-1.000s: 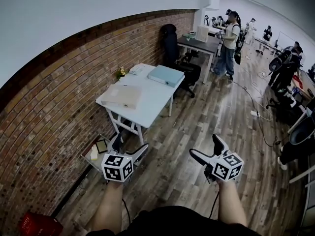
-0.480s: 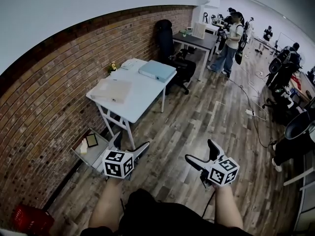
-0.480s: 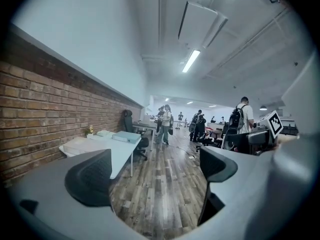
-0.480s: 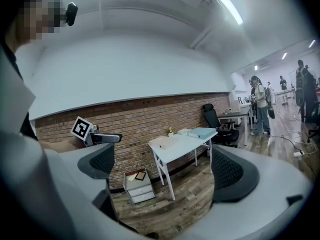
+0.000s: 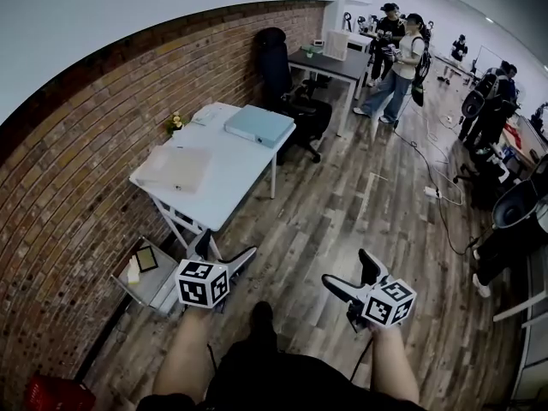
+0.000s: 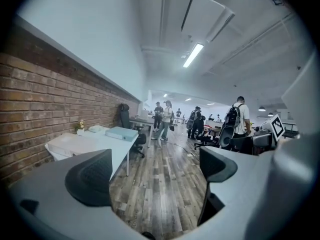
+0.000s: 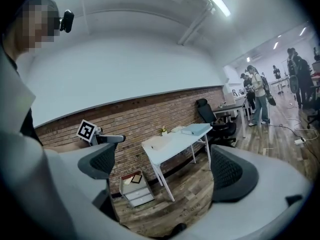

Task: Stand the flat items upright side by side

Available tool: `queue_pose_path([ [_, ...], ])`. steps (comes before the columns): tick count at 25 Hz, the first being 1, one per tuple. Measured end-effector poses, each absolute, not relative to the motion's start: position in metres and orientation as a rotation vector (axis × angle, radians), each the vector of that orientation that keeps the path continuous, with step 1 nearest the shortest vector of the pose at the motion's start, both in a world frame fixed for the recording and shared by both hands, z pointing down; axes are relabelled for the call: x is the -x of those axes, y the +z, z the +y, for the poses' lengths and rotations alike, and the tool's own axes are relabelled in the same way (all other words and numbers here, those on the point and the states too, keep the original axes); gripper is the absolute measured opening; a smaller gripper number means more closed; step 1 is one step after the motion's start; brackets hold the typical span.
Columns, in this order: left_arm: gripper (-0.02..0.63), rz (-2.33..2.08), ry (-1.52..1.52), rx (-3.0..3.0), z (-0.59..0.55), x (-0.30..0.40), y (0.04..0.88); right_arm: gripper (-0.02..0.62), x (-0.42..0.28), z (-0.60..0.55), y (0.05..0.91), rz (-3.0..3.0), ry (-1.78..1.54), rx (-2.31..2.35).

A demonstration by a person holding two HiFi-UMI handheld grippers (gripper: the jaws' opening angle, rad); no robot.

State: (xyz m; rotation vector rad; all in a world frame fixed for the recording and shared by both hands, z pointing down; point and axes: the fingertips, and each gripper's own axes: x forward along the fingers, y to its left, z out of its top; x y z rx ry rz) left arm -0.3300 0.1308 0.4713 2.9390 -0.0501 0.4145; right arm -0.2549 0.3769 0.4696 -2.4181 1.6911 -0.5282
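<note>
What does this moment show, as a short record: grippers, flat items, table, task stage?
left gripper: open, empty, held over the floor short of the table
right gripper: open, empty, over the wooden floor
white table: against the brick wall, ahead of the person
blue flat item: lying flat at the table's far end
beige flat item: lying flat at the near end, apart from the blue one
task stage: not begun; nothing stands upright

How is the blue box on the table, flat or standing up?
Lying flat: the blue box rests broad side down on the white table.
</note>
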Motion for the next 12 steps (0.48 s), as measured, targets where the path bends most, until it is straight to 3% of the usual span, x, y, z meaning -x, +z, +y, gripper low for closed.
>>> queue_pose_path([
  [12, 0.540, 0.022, 0.463, -2.897, 0.039, 0.169, 0.488, 0.586, 0.099, 0.264, 0.479, 1.674, -0.610, 2.388],
])
